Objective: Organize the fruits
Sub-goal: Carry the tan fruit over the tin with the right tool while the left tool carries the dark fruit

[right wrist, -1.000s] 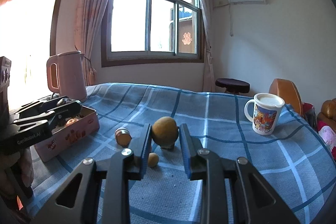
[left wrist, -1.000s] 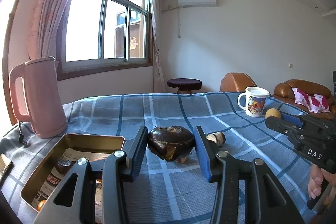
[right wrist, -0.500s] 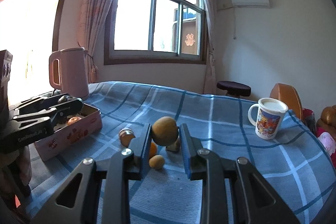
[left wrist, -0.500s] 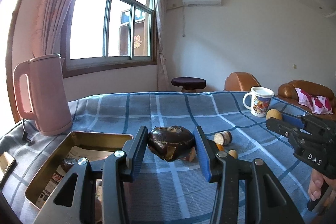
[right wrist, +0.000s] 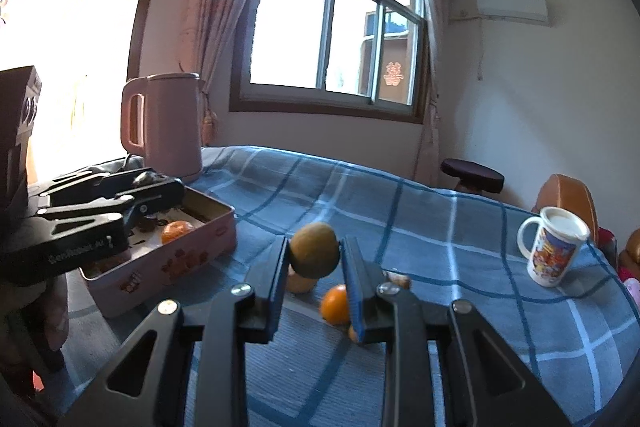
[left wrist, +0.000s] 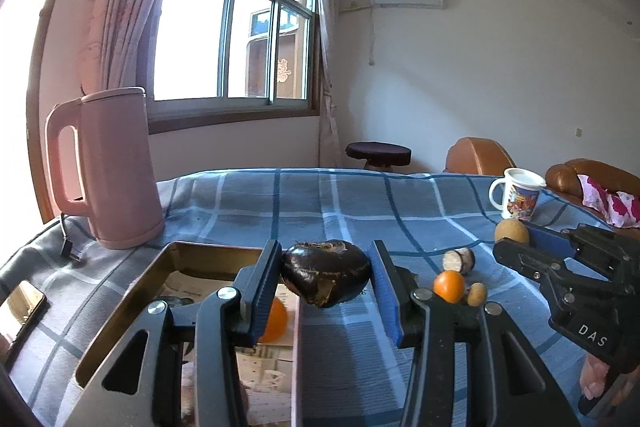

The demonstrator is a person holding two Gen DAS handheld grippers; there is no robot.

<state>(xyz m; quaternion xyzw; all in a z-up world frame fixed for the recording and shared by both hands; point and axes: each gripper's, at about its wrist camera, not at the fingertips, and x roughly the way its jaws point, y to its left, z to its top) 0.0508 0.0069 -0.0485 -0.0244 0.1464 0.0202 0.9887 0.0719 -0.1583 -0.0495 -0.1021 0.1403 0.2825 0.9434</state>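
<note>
My left gripper (left wrist: 325, 273) is shut on a dark brown wrinkled fruit (left wrist: 325, 271) and holds it over the right rim of the open tin box (left wrist: 140, 291). The box holds an orange (left wrist: 276, 321) and some dark fruit. My right gripper (right wrist: 315, 257) is shut on a round yellow-brown fruit (right wrist: 315, 254), held above the blue plaid cloth. Loose on the cloth lie an orange (left wrist: 449, 286), a small tan fruit (left wrist: 477, 293) and a cut brown fruit (left wrist: 459, 260). The pink tin box (right wrist: 168, 263) and the left gripper (right wrist: 152, 187) also show in the right wrist view.
A pink kettle (left wrist: 106, 167) stands behind the box with its cord on the cloth. A white printed mug (left wrist: 518, 193) stands at the far right. A phone (left wrist: 18, 309) lies at the left edge. Brown sofas sit beyond the table's right side.
Both grippers have moved left toward the tin box, each still holding its fruit. The left gripper's fruit now hangs over the box's right rim.
</note>
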